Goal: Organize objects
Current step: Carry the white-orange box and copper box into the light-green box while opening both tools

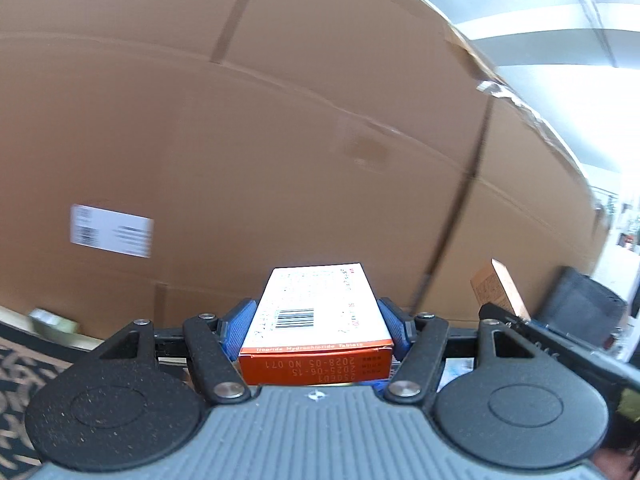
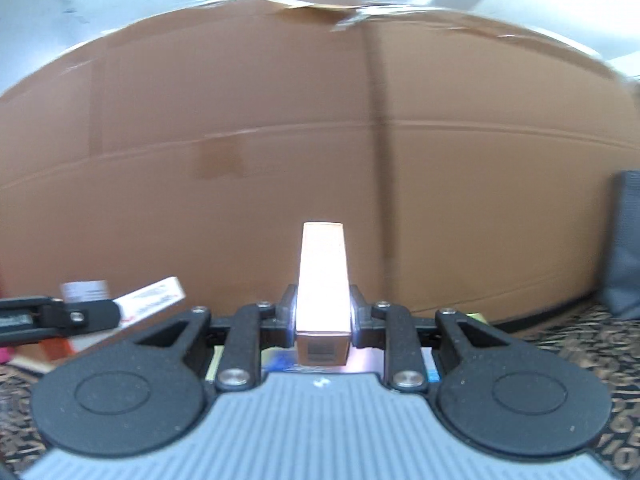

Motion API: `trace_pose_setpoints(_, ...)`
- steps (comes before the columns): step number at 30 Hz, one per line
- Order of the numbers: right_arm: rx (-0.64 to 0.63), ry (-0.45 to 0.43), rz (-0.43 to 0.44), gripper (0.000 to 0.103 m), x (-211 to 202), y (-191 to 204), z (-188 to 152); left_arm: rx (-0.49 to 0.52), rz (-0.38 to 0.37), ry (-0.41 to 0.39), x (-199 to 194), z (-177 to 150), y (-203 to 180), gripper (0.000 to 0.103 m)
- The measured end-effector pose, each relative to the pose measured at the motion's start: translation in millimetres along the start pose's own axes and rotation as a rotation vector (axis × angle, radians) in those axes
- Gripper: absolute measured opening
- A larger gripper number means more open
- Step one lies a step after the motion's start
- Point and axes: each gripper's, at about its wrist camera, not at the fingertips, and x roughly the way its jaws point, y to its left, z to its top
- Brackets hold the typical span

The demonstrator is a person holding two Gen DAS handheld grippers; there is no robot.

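Ribbed grey housing sits closest; beyond it my left gripper (image 1: 316,326) clamps one flat white-and-orange tablet carton (image 1: 316,312) between blue textured pads. My right gripper (image 2: 322,316) clamps one slim glossy box (image 2: 323,280). Ahead stands a smooth cardboard wall (image 1: 280,140).

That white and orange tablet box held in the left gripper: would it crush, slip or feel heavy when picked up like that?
The tablet box is probably light: thin printed card. Its walls look straight where the blue pads of the left gripper press its long sides, so it seems stiff enough, though a hard squeeze might dent it. The textured pads should limit slipping on the smooth card.
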Motion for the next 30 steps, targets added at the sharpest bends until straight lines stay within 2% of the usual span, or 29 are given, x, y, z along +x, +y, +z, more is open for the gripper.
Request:
trace_pose_setpoints(5, 0.094, 0.051, -0.068, 0.024, 11.0, -43.7, -9.4, 0.0, -0.078, 0.039, 23.1, -8.3, -30.9, 0.068)
trace_pose_setpoints(10, 0.152, 0.108, -0.089, 0.025, 28.8, -62.2, -17.6, 0.047, -0.154, 0.058, 53.3, -17.8, -56.1, 0.068)
trace_pose_setpoints(11, 0.16, 0.129, -0.098, 0.03, 33.6, -64.6, -20.5, 0.063, -0.173, 0.077, 59.8, -21.4, -58.7, 0.073)
trace_pose_setpoints(12, 0.176, 0.148, -0.126, 0.045, 38.9, -67.9, -23.8, 0.063, -0.176, 0.108, 65.1, -26.0, -59.6, 0.078)
trace_pose_setpoints(13, 0.19, 0.156, -0.162, 0.05, 40.4, -69.3, -26.2, 0.055, -0.178, 0.135, 68.2, -30.2, -59.0, 0.088)
trace_pose_setpoints(15, 0.222, 0.129, -0.21, 0.051, 37.1, -75.2, -25.3, 0.029, -0.188, 0.151, 69.6, -33.8, -54.9, 0.089)
trace_pose_setpoints(18, 0.236, 0.047, -0.254, 0.064, 25.6, -77.9, -20.1, -0.018, -0.183, 0.151, 66.7, -29.6, -46.5, 0.09)
trace_pose_setpoints(20, 0.214, 0.036, -0.272, 0.068, 27.9, -74.0, -18.1, -0.037, -0.174, 0.14, 61.9, -29.3, -41.3, 0.095)
trace_pose_setpoints(23, 0.216, 0.058, -0.244, 0.074, 25.0, -77.1, -21.9, -0.024, -0.145, 0.128, 55.3, -27.6, -39.8, 0.099)
trace_pose_setpoints(25, 0.213, 0.062, -0.228, 0.087, 25.8, -74.1, -21.2, -0.007, -0.119, 0.117, 52.8, -27.2, -40.0, 0.101)
trace_pose_setpoints(28, 0.197, 0.037, -0.222, 0.101, 19.6, -70.8, -20.3, 0.025, -0.079, 0.105, 48.0, -26.3, -41.6, 0.103)
trace_pose_setpoints(29, 0.193, 0.03, -0.224, 0.102, 19.8, -70.1, -22.1, 0.033, -0.068, 0.102, 47.7, -26.0, -41.4, 0.103)
trace_pose_setpoints(30, 0.193, 0.022, -0.264, 0.102, 20.5, -68.8, -21.7, 0.038, -0.058, 0.1, 46.5, -25.8, -40.2, 0.103)
